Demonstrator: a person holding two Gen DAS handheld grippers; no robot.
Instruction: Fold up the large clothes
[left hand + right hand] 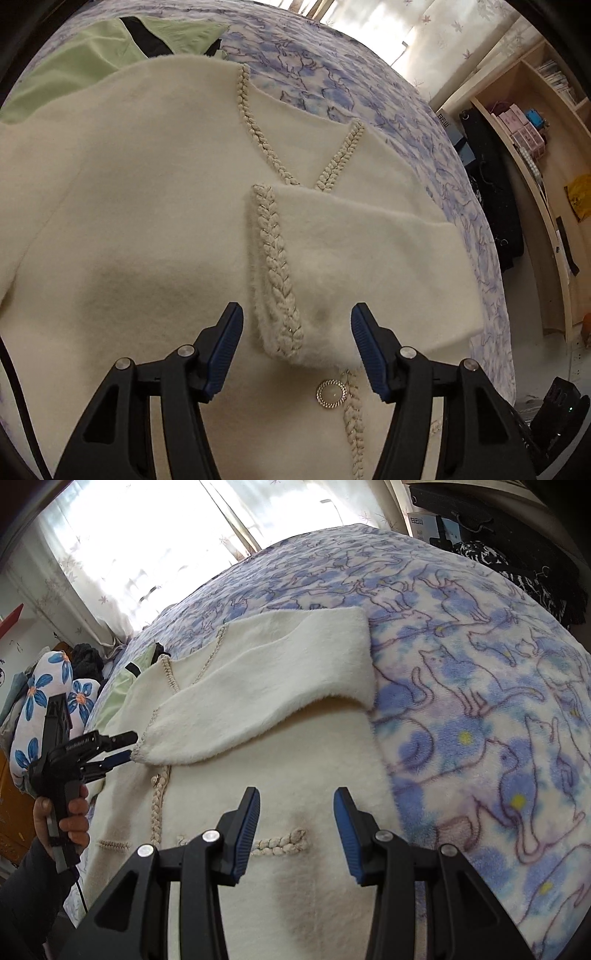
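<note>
Because the soft, fluffy cream cardigan with braided trim (pixel 147 221), spread mid-frame on the blue cat-print blanket (pixel 480 701), looks limp, take its folded sleeve (pixel 351 258) by the cuff, both left gripper (pixel 297 347) and right gripper (pixel 295 830) spread, holding nothing.

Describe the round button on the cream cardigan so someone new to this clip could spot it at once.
Start from the blue cat-print blanket and the cream cardigan spread on it. Follow the braided trim on the folded-over sleeve to the cuff; the button sits just below it on the front trim. It is the only pearly disc ringed in silver chain.
</note>
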